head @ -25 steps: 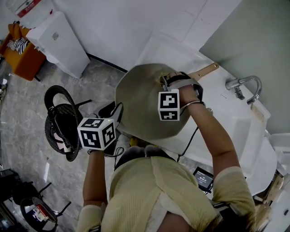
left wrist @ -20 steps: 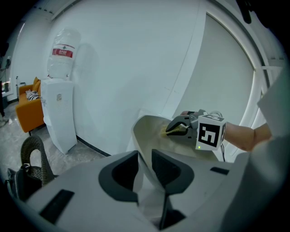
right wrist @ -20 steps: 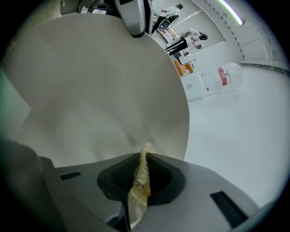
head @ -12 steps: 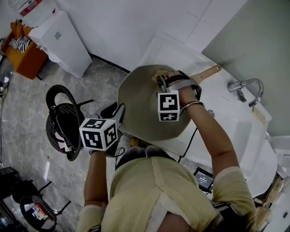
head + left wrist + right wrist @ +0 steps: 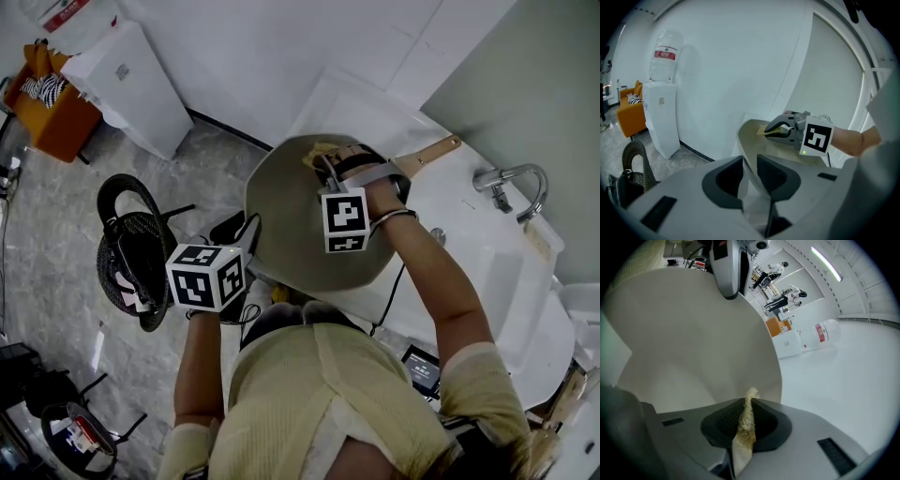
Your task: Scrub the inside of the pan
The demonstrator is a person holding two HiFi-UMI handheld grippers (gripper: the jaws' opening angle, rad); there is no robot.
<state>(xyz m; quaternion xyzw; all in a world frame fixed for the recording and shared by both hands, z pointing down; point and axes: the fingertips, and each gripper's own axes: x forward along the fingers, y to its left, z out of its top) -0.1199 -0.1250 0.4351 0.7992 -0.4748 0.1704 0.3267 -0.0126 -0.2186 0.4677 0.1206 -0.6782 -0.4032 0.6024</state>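
Note:
A wide beige pan [image 5: 295,220] with a wooden handle [image 5: 428,151] is held tilted over the white counter. My left gripper [image 5: 247,232] is shut on the pan's near rim; in the left gripper view the thin rim [image 5: 749,165] runs between the jaws. My right gripper [image 5: 324,161] is shut on a yellowish scrub pad [image 5: 317,152] and presses it on the pan's inside near the far rim. In the right gripper view the pad [image 5: 745,420] stands between the jaws against the pan's inner wall [image 5: 693,338]. The left gripper view shows the right gripper [image 5: 780,131] with the pad [image 5: 763,131].
A white counter with a sink [image 5: 492,253] and a chrome faucet [image 5: 508,181] lies to the right. On the floor at left stand a black chair [image 5: 127,248], a white water dispenser [image 5: 122,80] and an orange seat [image 5: 47,108]. A small screen [image 5: 422,370] sits below the counter.
My right gripper has slid with the pad across the pan's inside toward its far rim, and the pad now shows there. The left gripper keeps its hold on the rim, unmoved.

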